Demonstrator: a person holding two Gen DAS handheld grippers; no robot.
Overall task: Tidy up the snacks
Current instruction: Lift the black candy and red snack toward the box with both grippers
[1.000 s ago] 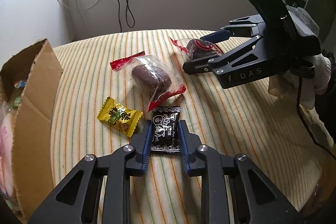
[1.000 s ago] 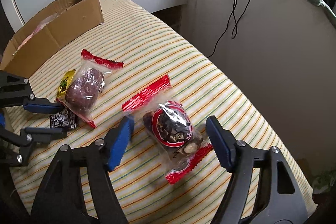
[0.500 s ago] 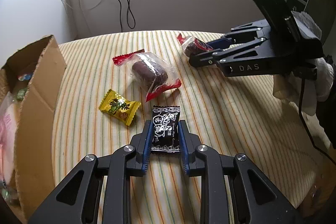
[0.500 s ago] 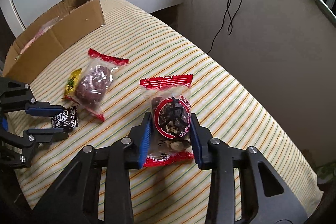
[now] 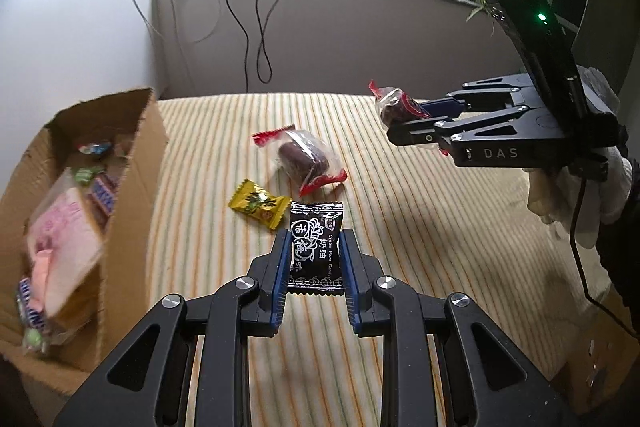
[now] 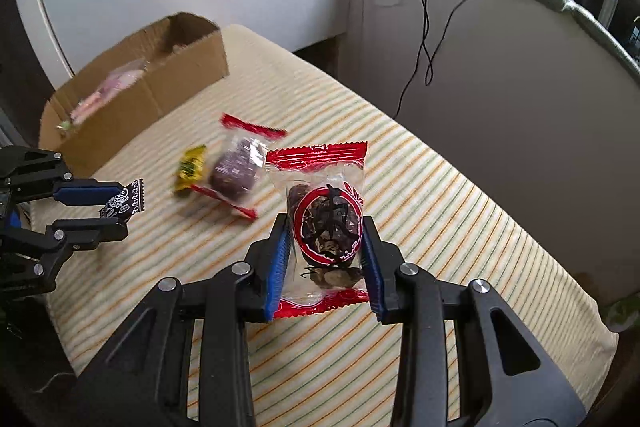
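Note:
My left gripper [image 5: 314, 247] is shut on a black plum candy packet [image 5: 316, 247], held above the striped tabletop; in the right wrist view that gripper [image 6: 116, 205] and the black packet [image 6: 124, 202] show at the left. My right gripper [image 6: 326, 231] is shut on a clear, red-edged packet of dark dried fruit [image 6: 326, 223], lifted off the table; the left wrist view has it [image 5: 398, 107] in the right gripper [image 5: 404, 119] at the right. A yellow candy [image 5: 259, 203] and a second red-edged packet with a brown piece [image 5: 304, 159] lie on the cloth between them.
An open cardboard box [image 5: 136, 163] with several snacks inside stands at the table's left edge; it appears far left in the right wrist view [image 6: 132, 99]. The striped tablecloth [image 5: 420, 227] drops off at the right. A wall with hanging cables [image 5: 256, 7] lies behind. A gloved hand [image 5: 576, 195] holds the right gripper.
The right gripper closed on the dried-fruit packet and lifted it off the table. The left gripper rose with the black packet, and more of the box came into view.

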